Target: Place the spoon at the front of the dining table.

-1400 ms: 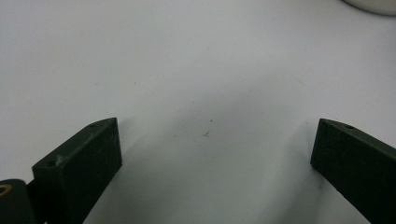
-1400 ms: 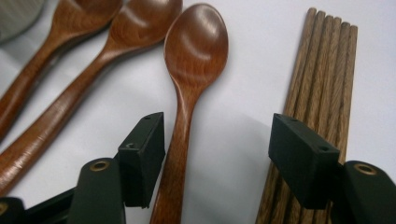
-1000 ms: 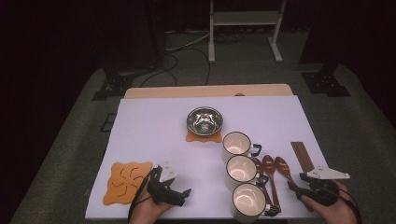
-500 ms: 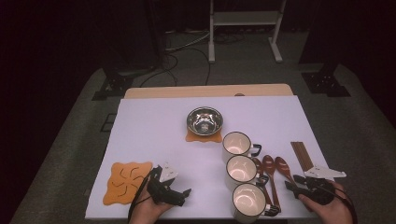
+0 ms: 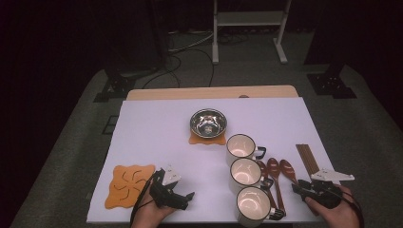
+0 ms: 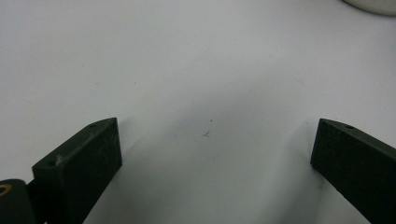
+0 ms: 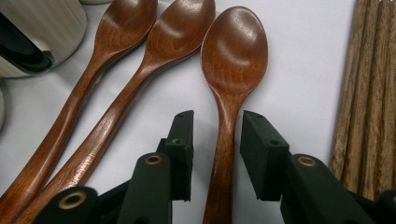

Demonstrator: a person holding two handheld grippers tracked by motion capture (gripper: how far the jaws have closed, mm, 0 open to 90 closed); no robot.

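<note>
Right gripper jaws have just been closing around the handle of the rightmost brown wooden spoon, gaps remaining, nothing clamped. Spoon lies flat on the white table beside wooden chopsticks. Risk: thin handle slipping sideways. Left gripper gapes, empty.

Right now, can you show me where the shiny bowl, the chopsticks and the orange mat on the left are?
Shiny bowl [image 5: 208, 123], high view, on its inside bottom.
Chopsticks [image 7: 369, 116], right gripper view, middle of the wooden sticks.
Orange mat [image 5: 129, 185], high view, centre of the mat near the left gripper.
</note>
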